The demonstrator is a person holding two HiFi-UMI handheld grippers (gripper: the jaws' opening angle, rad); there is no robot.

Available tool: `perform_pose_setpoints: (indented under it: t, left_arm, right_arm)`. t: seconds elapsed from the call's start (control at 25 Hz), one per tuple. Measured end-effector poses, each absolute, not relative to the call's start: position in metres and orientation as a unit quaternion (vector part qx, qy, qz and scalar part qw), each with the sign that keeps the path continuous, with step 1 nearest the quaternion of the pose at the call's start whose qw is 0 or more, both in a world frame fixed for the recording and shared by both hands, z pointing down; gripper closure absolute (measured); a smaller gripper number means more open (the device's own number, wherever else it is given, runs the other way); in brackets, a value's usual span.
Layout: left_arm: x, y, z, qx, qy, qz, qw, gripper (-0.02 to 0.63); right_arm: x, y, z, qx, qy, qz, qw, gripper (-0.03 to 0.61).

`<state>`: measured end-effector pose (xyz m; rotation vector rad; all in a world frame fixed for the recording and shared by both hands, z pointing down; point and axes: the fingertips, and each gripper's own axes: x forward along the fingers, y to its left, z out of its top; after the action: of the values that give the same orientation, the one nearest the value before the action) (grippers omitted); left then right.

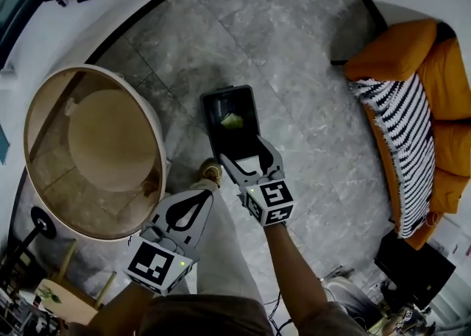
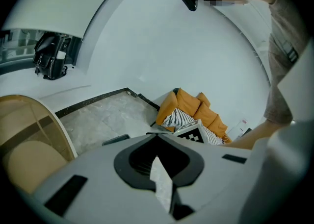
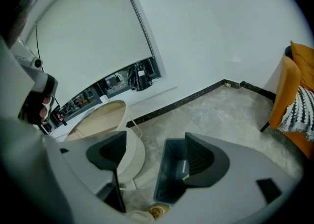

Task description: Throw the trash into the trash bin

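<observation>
Hovering right gripper (image 1: pixel 240 152), jaws apart, above bin (image 1: pixel 244 101)

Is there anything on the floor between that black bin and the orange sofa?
Nothing: the head view shows only bare grey floor between the bin and the sofa.

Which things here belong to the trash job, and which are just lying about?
Job: trash bin, yellow-green scrap inside it, white paper scrap in the shut left claw, open right claw.
Lying about: round table, orange sofa, striped throw.
</observation>
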<state>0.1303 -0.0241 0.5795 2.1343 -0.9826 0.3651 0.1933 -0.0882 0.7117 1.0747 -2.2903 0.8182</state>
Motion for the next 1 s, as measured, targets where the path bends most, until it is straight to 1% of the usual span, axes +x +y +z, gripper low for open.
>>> perform_pose_setpoints:
  t: [0.08,0.12,0.16,0.24,0.32,0.36,0.52,0.68,1.0]
  left_arm:
    - [0.122,-0.026,0.560,0.833,-0.392,0.144,0.363,0.595]
    - [0.118,-0.026,0.551,0.832,-0.397,0.144,0.361,0.594]
    - [0.113,-0.026,0.542,0.831,-0.401,0.145,0.358,0.595]
    - [0.104,-0.023,0.524,0.828,-0.408,0.145,0.356,0.595]
    - [0.094,-0.020,0.506,0.823,-0.418,0.145,0.356,0.595]
    - [0.089,-0.017,0.497,0.821,-0.422,0.143,0.357,0.594]
    - [0.071,-0.006,0.461,0.812,-0.436,0.130,0.365,0.595]
    - [0.057,0.007,0.413,0.816,-0.443,0.120,0.351,0.595]
    - [0.022,0.014,0.312,0.841,-0.469,0.101,0.251,0.595]
  right_arm:
    - [0.183,-0.085,0.685,0.387,-0.840,0.300,0.234,0.191]
    - [0.177,-0.083,0.671,0.383,-0.843,0.298,0.233,0.202]
    - [0.171,-0.080,0.657,0.377,-0.847,0.292,0.234,0.243]
    - [0.156,-0.072,0.630,0.365,-0.857,0.278,0.234,0.447]
    - [0.140,-0.062,0.604,0.353,-0.865,0.268,0.234,0.532]
    - [0.134,-0.057,0.592,0.348,-0.868,0.266,0.234,0.553]
    - [0.114,-0.041,0.546,0.336,-0.873,0.267,0.233,0.559]
    - [0.100,-0.026,0.483,0.321,-0.887,0.252,0.215,0.558]
    - [0.065,-0.001,0.338,0.268,-0.937,0.182,0.133,0.558]
